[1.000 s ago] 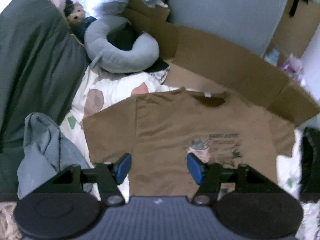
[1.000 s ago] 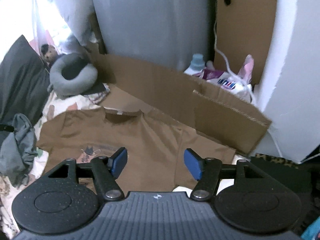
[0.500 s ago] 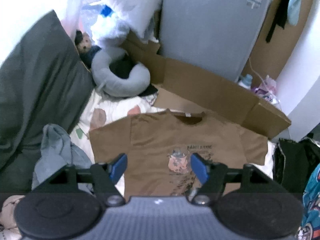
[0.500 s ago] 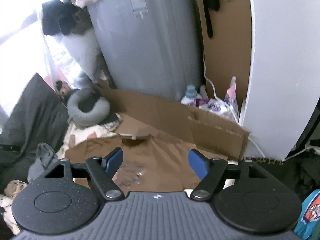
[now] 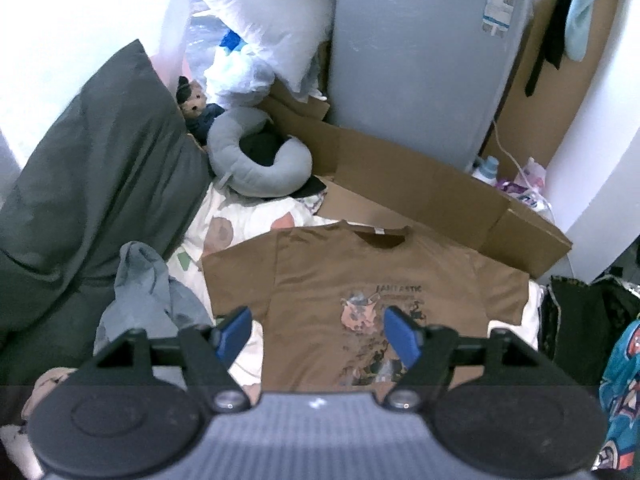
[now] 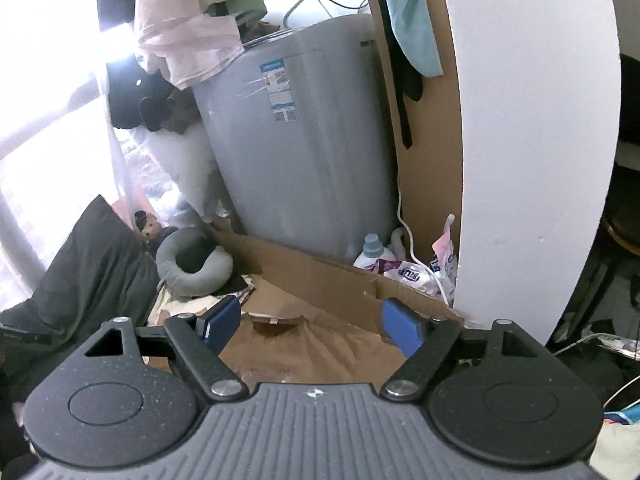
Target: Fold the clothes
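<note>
Brown t-shirt (image 5: 360, 280) lies flat and face up on the patterned bedsheet (image 5: 240, 220), collar toward the cardboard sheet (image 5: 400, 184) at the far edge, hem toward the cameras, so its long axis runs near to far and the 2 sleeves point out to the sides. Nothing folded yet. Left gripper (image 5: 316, 334) hangs above the hem end with its blue fingers spread wide – jaws have just been opening, nothing between them, only the shirt's print and left side showing through the gap far below. Right gripper (image 6: 310, 326) points flatter, over the collar toward the cardboard and the grey appliance (image 6: 304, 152); jaws likewise just opening, nothing pinched. Judgement: left hand is nearer the left sleeve and hem corner, right hand covers the right half, so a sleeve-inward fold across the long axis looks like the next move. Room – a grey garment (image 5: 148, 292) lies just beside the left sleeve at the sheet's left edge, cardboard touches the collar side, dark bag (image 5: 592, 312) near the right sleeve; centre is open.
</note>
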### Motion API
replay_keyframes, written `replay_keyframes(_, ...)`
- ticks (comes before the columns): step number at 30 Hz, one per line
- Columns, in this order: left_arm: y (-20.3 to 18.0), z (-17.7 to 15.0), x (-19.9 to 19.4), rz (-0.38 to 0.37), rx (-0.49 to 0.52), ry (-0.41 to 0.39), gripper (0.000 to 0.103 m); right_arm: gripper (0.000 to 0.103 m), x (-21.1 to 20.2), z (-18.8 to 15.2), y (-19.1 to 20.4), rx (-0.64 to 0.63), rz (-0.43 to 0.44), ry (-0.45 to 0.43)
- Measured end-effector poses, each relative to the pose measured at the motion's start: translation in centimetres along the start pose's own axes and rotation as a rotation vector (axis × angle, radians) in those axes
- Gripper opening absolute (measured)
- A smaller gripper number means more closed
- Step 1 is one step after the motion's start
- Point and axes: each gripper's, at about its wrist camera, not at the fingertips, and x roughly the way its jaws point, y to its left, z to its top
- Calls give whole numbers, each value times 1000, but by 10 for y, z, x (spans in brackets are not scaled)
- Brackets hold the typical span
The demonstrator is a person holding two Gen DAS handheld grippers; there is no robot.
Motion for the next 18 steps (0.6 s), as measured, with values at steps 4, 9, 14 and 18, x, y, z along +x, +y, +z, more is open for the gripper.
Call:
replay_keyframes(4,6,-18,-10,-6,-18,-7,79,84,-12,-17,-7,6,10,33)
replay_keyframes(9,16,-48,-16,-19,-14,-8,80,84,-18,-54,-16,36,36,62)
replay_keyframes(14,31,-83,-7,-27,-29,4,80,84,-14,-101,-28,64,30,96)
replay_keyframes(18,40,-109,5,-29,-46,0,80,84,-7,-139,-38,66,8,133)
